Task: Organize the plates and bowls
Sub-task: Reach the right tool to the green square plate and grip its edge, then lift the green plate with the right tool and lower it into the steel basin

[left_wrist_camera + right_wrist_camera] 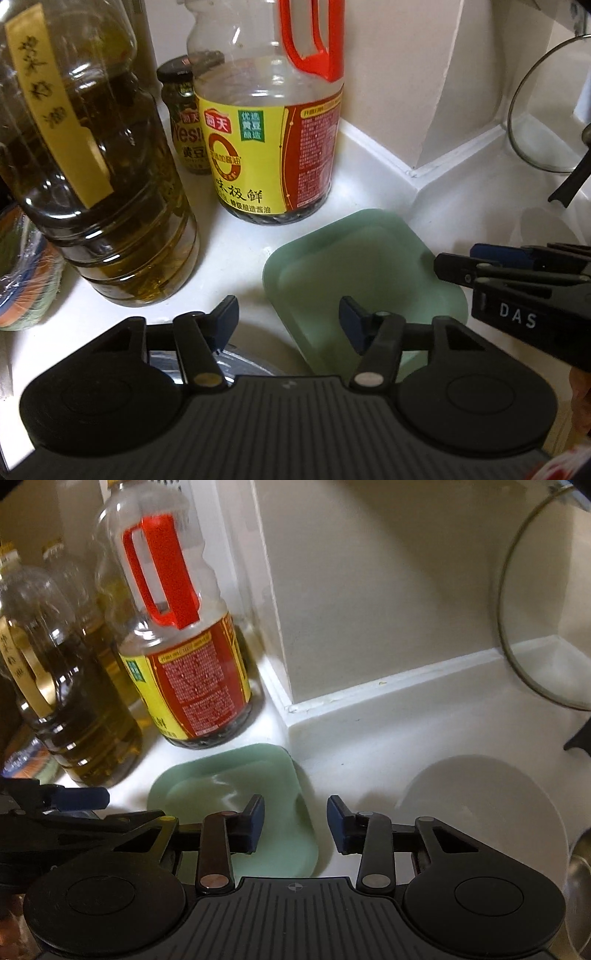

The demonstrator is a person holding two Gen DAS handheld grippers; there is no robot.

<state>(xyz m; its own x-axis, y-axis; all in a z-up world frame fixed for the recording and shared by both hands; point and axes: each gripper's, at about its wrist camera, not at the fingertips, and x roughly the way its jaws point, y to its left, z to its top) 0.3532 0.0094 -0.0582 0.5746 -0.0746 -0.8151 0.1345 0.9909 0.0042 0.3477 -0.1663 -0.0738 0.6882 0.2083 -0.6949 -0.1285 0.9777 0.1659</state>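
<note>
Here both grippers hang over the green plate (364, 273) on the white counter (376, 177), left gripper (290, 319) and right gripper (295, 823) gaping wide, gripping nothing.

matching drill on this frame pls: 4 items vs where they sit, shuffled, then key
Items:
1. pale green square plate
2. soy sauce bottle with red handle
3. clear glass pot lid
4. round white plate

Places:
A. leaning at the wall, far right
B. flat on the white counter, right of the green plate
C. upright beside the wall corner, behind the green plate
D. below both open grippers, the left gripper and the right gripper

Pairs: 1-D, 2-C, 3-A, 4-B
</note>
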